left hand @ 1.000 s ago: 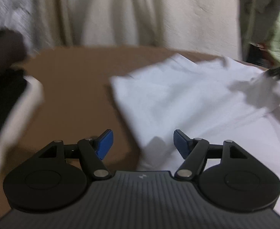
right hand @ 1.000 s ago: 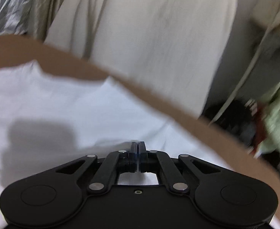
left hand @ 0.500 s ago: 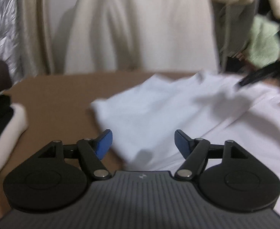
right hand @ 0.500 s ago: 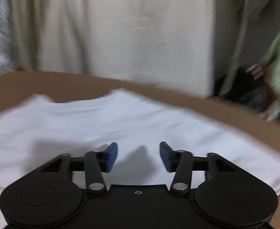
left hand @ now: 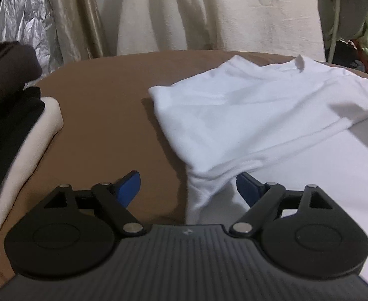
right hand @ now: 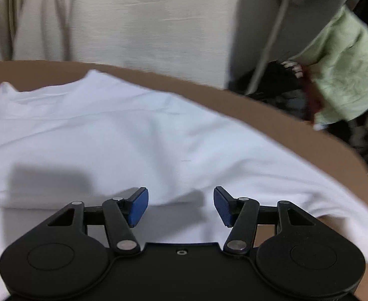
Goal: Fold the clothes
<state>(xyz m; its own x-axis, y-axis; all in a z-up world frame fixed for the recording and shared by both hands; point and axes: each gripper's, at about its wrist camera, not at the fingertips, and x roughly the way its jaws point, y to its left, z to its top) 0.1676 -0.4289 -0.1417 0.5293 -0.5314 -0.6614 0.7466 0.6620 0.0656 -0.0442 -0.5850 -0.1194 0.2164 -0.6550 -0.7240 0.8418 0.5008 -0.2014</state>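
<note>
Lying flat on brown surface [left hand: 103,100]: white T-shirt [left hand: 259,115], partly folded, collar toward 12 o'clock at far edge, long axis running 12 to 6 o'clock, one sleeve flap folded across body from 3 toward 9 o'clock. Left tongs [left hand: 187,186] spread wide, empty, straddling shirt's side edge at 6 o'clock. Right tongs [right hand: 181,205] likewise parted, gripping nothing, hovering over folded flap. Stacked dark and cream garments [left hand: 16,115] at 9 o'clock, well apart from shirt. Pale curtain [left hand: 209,12] behind at 12 o'clock; green fabric [right hand: 347,75] at 2 o'clock.
</note>
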